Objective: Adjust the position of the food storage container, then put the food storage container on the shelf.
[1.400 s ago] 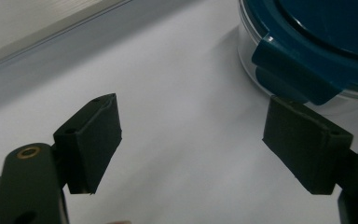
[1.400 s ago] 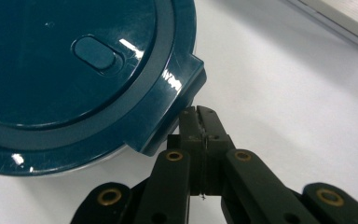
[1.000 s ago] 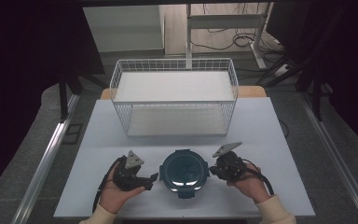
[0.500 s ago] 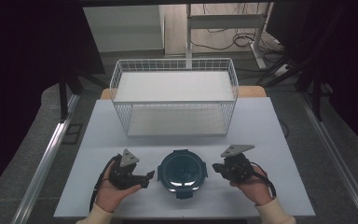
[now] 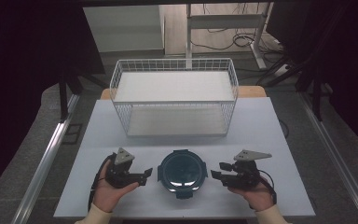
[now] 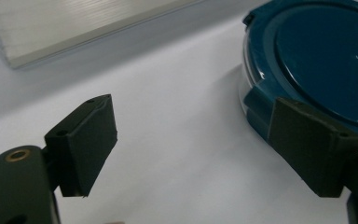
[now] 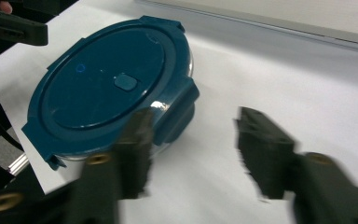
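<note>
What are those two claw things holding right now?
Nothing. Both the left gripper and right gripper are open beside the round blue-lidded container, their jaws having just been opening.

Bare table [image 5: 261, 126] either side of the lidded container [image 5: 182, 171]; wire basket [image 5: 175, 100] across the far edge.

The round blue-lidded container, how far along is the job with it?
Done: the container sits on the table, lid on. In hand: nothing; the left gripper and right gripper flank it, both open, the right's jaws having just opened. Possibly left: the wire basket behind holds nothing.
</note>
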A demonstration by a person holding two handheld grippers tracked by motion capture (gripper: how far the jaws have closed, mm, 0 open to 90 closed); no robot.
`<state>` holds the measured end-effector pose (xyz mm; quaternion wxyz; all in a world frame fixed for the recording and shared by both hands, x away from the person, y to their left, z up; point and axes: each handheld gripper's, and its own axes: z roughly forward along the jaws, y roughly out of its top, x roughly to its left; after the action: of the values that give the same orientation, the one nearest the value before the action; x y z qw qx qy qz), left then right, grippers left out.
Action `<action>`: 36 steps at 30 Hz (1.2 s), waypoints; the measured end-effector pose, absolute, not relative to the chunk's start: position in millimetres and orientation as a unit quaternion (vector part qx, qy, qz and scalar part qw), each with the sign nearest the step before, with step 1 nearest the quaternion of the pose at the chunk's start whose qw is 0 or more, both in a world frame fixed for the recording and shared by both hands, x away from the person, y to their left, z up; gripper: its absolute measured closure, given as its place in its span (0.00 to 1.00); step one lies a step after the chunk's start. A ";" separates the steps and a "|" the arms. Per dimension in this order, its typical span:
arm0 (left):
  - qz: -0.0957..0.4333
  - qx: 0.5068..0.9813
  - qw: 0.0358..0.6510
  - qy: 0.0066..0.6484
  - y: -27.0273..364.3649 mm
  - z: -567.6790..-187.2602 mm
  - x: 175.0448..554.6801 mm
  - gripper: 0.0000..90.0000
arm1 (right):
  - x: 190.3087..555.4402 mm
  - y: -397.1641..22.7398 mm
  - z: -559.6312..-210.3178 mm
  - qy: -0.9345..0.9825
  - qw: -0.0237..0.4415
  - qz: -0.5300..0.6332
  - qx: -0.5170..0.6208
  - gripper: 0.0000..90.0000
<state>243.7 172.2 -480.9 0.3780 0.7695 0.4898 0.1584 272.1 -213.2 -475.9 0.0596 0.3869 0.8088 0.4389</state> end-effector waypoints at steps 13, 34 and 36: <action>0.102 0.744 0.413 0.516 178.7 -481.2 247.1 0.14 | 273.5 -206.0 -480.0 0.813 0.070 0.424 0.393 0.26; -0.045 0.709 0.459 0.534 162.3 -506.6 263.7 0.13 | 289.9 -183.4 -489.9 0.790 0.000 0.426 0.441 0.15; -0.069 0.699 0.469 0.535 161.2 -509.4 266.1 0.13 | 293.0 -181.6 -492.5 0.784 -0.010 0.428 0.449 0.15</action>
<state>266.1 161.2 -509.4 0.4690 0.6991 0.5352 -0.0691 293.0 -181.6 -492.5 -0.0096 0.4488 0.7845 0.4279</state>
